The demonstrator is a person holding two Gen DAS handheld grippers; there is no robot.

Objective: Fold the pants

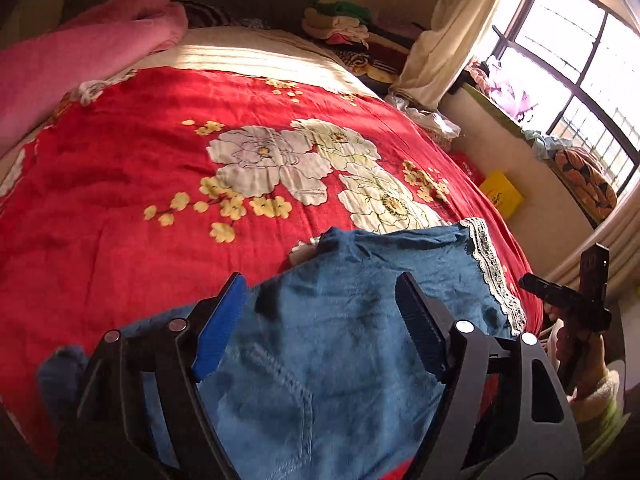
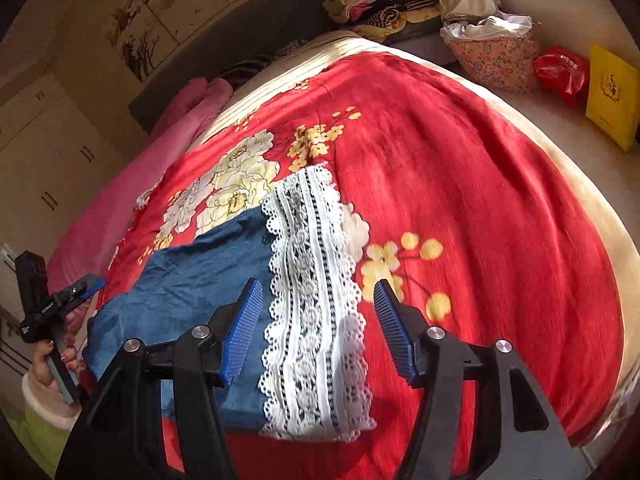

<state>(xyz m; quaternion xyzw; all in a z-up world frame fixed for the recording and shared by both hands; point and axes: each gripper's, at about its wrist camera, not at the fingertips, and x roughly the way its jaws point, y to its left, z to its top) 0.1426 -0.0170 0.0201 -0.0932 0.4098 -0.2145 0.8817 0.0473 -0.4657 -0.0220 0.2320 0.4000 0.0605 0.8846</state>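
Pants (image 1: 320, 360) are lying on the bed (image 1: 120, 200), soft, limp denim; lace hem (image 2: 312, 300) is snag-prone. Left gripper (image 1: 320, 320) and right gripper (image 2: 318, 320) are hovering wide open, holding nothing; waistband and hem are offering firmest holds

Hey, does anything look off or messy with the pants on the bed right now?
Nothing is damaged or spilled. The blue pants lie a bit rumpled on the red bedspread, lace hem flat. Both grippers are open, holding nothing.
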